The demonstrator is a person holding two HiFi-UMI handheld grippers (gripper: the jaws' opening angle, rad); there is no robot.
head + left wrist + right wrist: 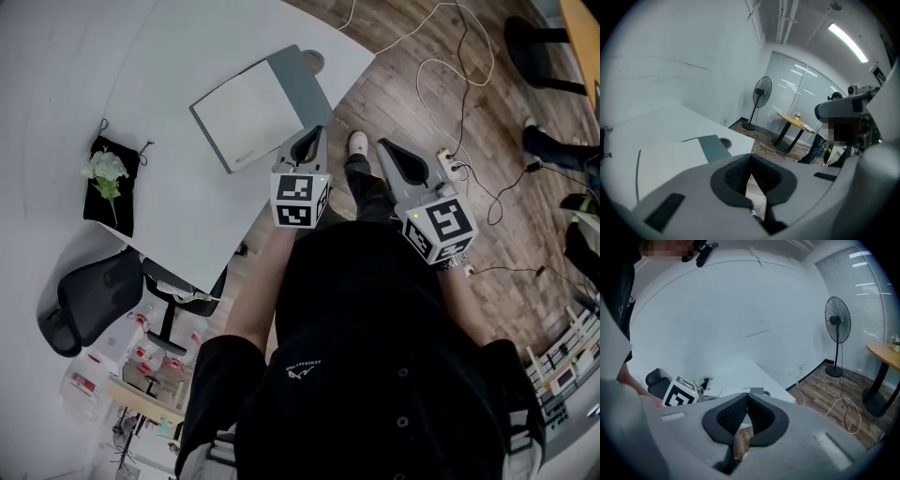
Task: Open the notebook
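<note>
A white table (187, 216) fills the upper left of the head view. Its near edge runs diagonally, and its far right corner is rounded. The notebook (246, 114) lies flat near that corner, white face up, with a grey flap along its right side. A round hole (312, 62) in the table sits just beyond the notebook's far right corner. Well to the notebook's left lies a black pouch (111, 187) with a white flower (106, 169) on it. The table between them is bare.

The left tool (317, 131) is clenched with nothing between its jaws, and it is over the table edge just beside the notebook's near right corner. The right tool (384, 145) is also clenched and empty, further right of the notebook over the wooden floor (394, 75).

Right of the notebook, the floor carries loose white cables (450, 47) and a power strip (450, 167). A black office chair (89, 300) stands below the table's near edge. Beyond the notebook, a standing fan (761, 96) and a small round side table (797, 123) stand by a window with blinds.
</note>
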